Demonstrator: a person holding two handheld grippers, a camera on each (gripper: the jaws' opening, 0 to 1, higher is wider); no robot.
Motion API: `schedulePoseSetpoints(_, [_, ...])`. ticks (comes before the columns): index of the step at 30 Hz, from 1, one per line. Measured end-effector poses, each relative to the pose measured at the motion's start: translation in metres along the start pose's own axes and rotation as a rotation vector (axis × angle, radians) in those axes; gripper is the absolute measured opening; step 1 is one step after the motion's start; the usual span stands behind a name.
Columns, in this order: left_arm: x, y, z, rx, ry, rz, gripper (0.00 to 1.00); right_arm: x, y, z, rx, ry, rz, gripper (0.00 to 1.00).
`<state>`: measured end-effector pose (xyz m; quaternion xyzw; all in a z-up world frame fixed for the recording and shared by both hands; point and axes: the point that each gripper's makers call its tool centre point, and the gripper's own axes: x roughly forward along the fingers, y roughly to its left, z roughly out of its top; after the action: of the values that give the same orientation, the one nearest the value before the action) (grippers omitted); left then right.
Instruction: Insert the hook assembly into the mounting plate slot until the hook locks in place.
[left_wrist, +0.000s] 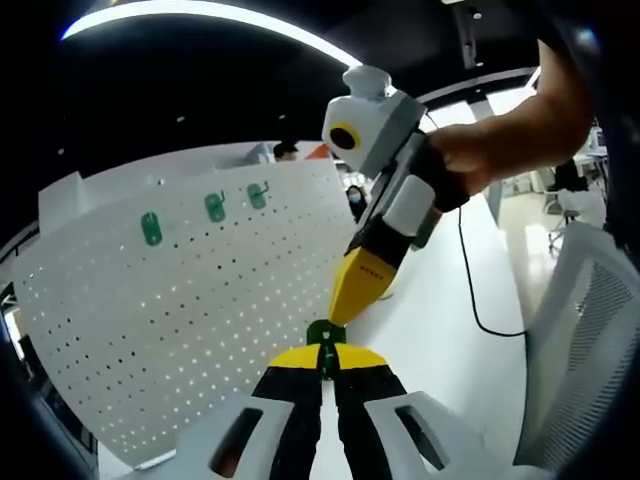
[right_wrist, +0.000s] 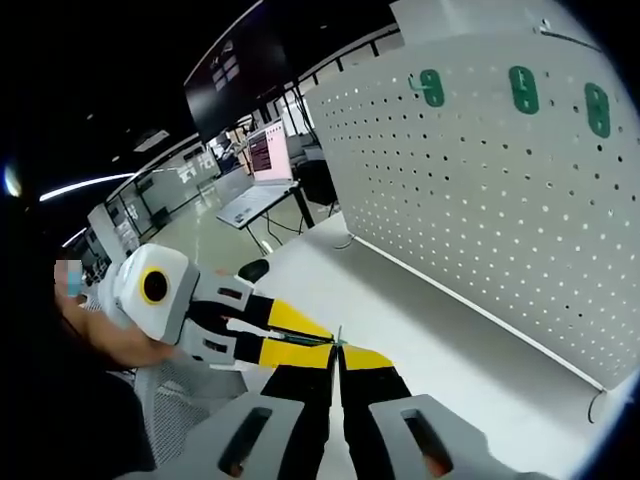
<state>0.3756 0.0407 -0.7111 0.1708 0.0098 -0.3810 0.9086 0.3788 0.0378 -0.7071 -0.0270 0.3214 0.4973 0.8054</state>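
Left gripper (left_wrist: 324, 352) jaws and right gripper (left_wrist: 345, 300) jaws both clenched on green hook (left_wrist: 325, 335) (flat plastic) — white perforated pegboard (left_wrist: 190, 310) behind.

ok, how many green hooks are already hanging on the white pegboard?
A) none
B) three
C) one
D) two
B: three green hooks sit in a row near the top of the white pegboard, also seen in the left gripper view; a fourth green hook is still pinched between the two tools, off the board.
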Motion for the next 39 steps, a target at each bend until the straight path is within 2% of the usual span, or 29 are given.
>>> schedulePoseSetpoints(23, [-0.003,0.007,-0.002,-0.118,-0.003,0.019,0.02,0.002,0.004,0.005,-0.041,-0.044,-0.002,0.01])
schedulePoseSetpoints(39, [-0.006,0.012,-0.005,-0.204,-0.01,0.03,0.02,-0.014,-0.003,0.005,-0.086,-0.13,-0.057,0.08])
